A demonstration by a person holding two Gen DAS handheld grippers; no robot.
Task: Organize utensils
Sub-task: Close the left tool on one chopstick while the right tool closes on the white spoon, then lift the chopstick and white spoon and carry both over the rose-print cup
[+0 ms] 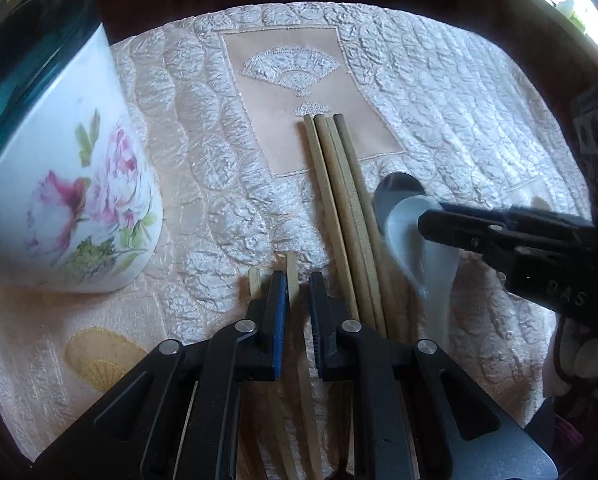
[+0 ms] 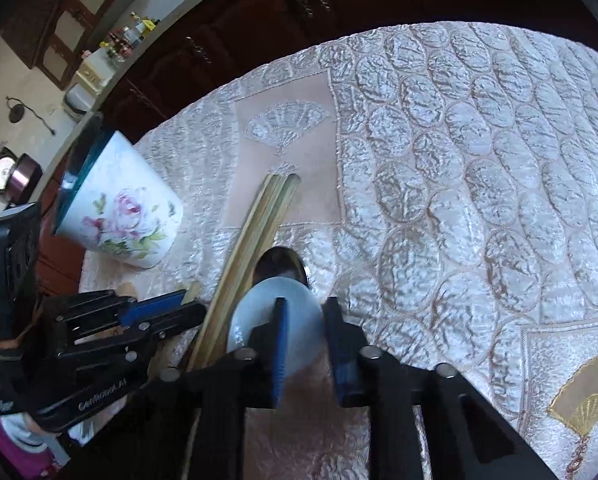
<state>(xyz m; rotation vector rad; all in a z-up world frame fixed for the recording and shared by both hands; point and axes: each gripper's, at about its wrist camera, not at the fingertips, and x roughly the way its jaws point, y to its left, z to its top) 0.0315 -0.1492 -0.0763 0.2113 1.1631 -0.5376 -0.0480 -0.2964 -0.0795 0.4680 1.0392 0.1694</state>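
Nearest in the left wrist view, the left claw [image 1: 299, 284] was pinching a thin wooden chopstick [image 1: 292, 276], its blue-padded fingers pressed to the stick with only its width between them; a second loose stick [image 1: 255, 280] lay just beside the claw on its pot side. Taking the flowered pot [image 1: 71, 184] as the landmark, the claw stood near the pot's base, on the quilted cloth [image 1: 203, 208] that covered the table. Just past the claw, away from the pot, a bundle of four chopsticks [image 1: 339, 200] lay side by side, their far ends resting on the cloth's smooth fan-embroidered panel [image 1: 295, 68]. Beyond the bundle from the pot, a white spoon [image 1: 415, 236] lay on top of a dark metal spoon [image 1: 399, 186], touching it. The right claw [image 2: 305, 316] came in from that side, its fingers drawn close on either side of the white spoon [image 2: 299, 304]; whether the pads actually pressed on it could not be told. In the right wrist view the pot [image 2: 119, 208] stood upright with a teal rim, well apart from the spoons, the chopstick bundle [image 2: 251, 256] lying between them. A gloved hand [image 1: 591, 364] showed at the edge behind the right claw.
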